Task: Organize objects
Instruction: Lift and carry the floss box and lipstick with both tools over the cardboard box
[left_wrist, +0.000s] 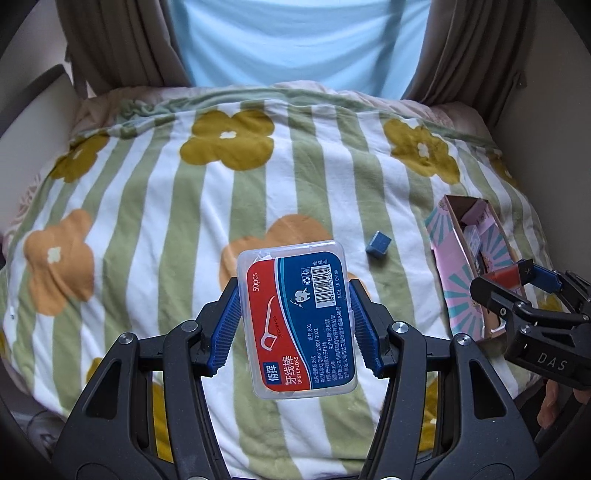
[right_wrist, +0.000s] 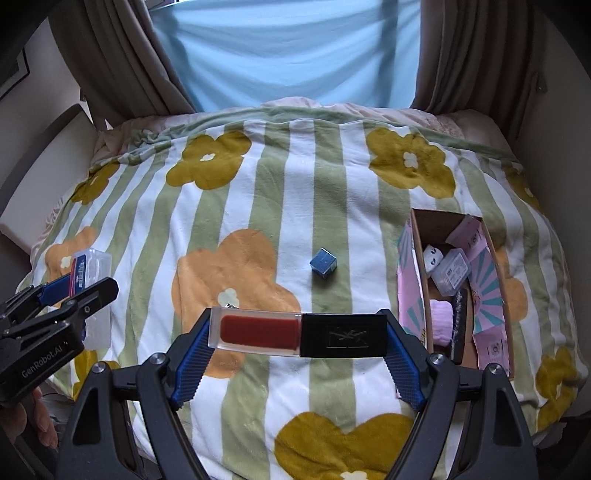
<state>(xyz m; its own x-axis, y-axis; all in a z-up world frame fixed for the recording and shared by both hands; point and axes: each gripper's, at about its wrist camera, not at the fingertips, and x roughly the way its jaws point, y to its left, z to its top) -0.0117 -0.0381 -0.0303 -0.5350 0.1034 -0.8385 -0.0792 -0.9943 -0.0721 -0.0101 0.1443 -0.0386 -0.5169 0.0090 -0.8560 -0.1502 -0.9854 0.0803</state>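
Above the blanket (right_wrist: 236, 221), floss box (left_wrist: 297, 325), lipstick (right_wrist: 299, 334) clamped

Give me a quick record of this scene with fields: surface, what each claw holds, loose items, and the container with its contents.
surface: flower-patterned striped blanket
left claw: shut on dental floss box, gripped by its long sides
right claw: shut on lipstick, gripped end to end, lying crosswise
loose items: small blue cube on the blanket, apart from everything else
container: open cardboard box at the blanket's right side
contents: a clear plastic case, a pink item, a small white item, others unclear
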